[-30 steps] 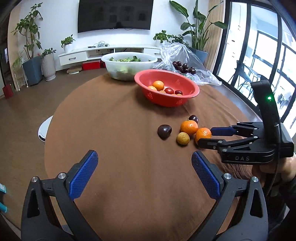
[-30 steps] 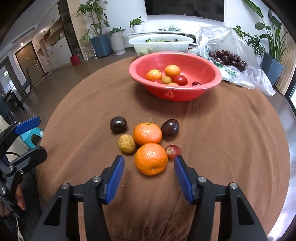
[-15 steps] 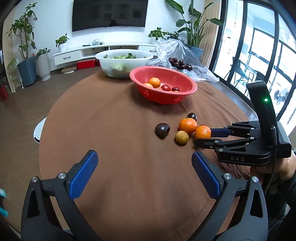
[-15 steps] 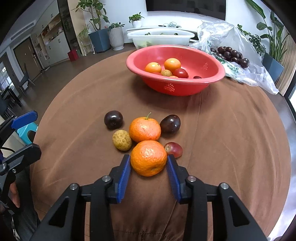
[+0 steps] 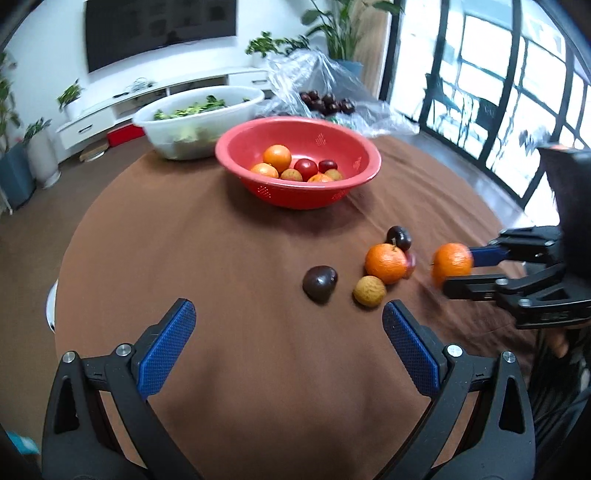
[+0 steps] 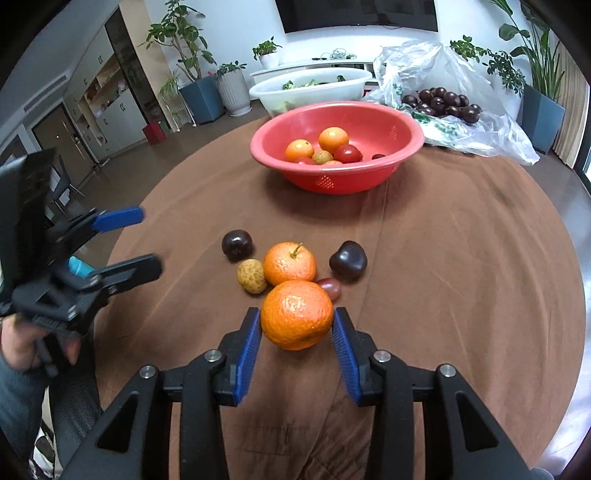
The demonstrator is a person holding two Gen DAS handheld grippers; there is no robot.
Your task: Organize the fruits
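Tablecloth (image 6: 461,258) brown, round; TV (image 5: 159,29) on wall. Right tongs (image 6: 297,325) pinching orange (image 6: 295,314); left tongs (image 5: 288,332) spread.

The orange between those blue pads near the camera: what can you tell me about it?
The orange is round and bright, with a dimpled, slightly glossy peel. The right gripper is shut on it, one blue pad pressing each side. In the left wrist view it appears lifted off the brown tablecloth, apart from the other fruit. Behind it lie a second orange with a stem, a small red fruit, a tan fruit and two dark ones.
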